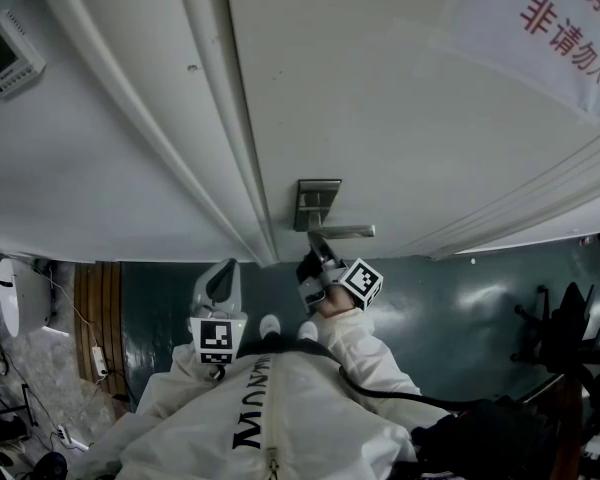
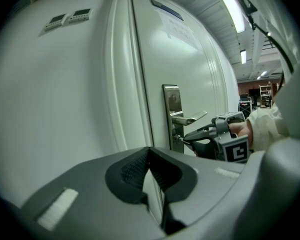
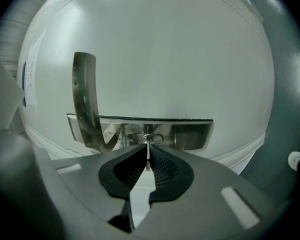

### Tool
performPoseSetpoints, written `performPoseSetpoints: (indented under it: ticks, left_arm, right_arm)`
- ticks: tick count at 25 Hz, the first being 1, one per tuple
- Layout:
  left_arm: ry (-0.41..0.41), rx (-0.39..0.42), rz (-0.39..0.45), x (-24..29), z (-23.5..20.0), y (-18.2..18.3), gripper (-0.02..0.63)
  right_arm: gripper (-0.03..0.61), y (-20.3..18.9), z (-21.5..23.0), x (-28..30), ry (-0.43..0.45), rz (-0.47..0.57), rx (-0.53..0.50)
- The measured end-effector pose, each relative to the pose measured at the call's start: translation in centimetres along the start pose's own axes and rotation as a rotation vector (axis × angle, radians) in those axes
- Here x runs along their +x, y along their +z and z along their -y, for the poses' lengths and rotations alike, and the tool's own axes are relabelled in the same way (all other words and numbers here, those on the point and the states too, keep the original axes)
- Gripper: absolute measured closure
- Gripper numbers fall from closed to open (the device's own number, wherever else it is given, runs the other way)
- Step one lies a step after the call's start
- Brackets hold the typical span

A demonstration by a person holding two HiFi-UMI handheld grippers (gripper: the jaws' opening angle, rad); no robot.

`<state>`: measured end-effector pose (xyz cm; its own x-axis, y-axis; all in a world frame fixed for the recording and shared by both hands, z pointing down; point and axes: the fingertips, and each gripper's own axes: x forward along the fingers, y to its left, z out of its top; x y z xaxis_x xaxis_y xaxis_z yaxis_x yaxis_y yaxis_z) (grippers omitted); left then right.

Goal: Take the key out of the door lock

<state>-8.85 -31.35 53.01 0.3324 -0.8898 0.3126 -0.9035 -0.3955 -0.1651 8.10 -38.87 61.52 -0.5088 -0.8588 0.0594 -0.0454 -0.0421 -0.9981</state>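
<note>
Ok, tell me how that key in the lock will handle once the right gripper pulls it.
The key looks like thin flat metal, so it is probably stiff and light. It sits edge-on between the right gripper's ribbed pads, so slipping seems unlikely. Being small, it could twist if pulled off-axis from the lock.

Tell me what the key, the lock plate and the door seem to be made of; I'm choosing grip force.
The key looks like thin bare metal, silvery with a glinting edge. The lock plate looks like polished metal, given its mirror-like reflections. The door has a smooth white painted or coated face; its core can't be told.
</note>
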Motion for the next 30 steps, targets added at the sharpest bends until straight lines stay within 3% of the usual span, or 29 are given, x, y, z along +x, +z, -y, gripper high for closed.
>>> performPoseSetpoints:
  ticks: [20,25,30]
  left_arm:
    - [-0.008,0.002,0.001,-0.5,-0.1,-0.5,0.614]
    - [-0.04,0.009,0.009,-0.1,1.0,-0.2,0.614]
    - [-0.053,0.017,0.015,0.2,1.9,0.2,0.614]
  right_arm:
    - [0.555,-1.6,0.2,-3.0,0.012,-0.016,-0.047]
    - [0.555,-2.1,-0.5,-4.1,-0.011,-0.038,-0.194]
    - [0.555,-1.8,-1.8,-5.3,-0.066,-0.06,-0.425]
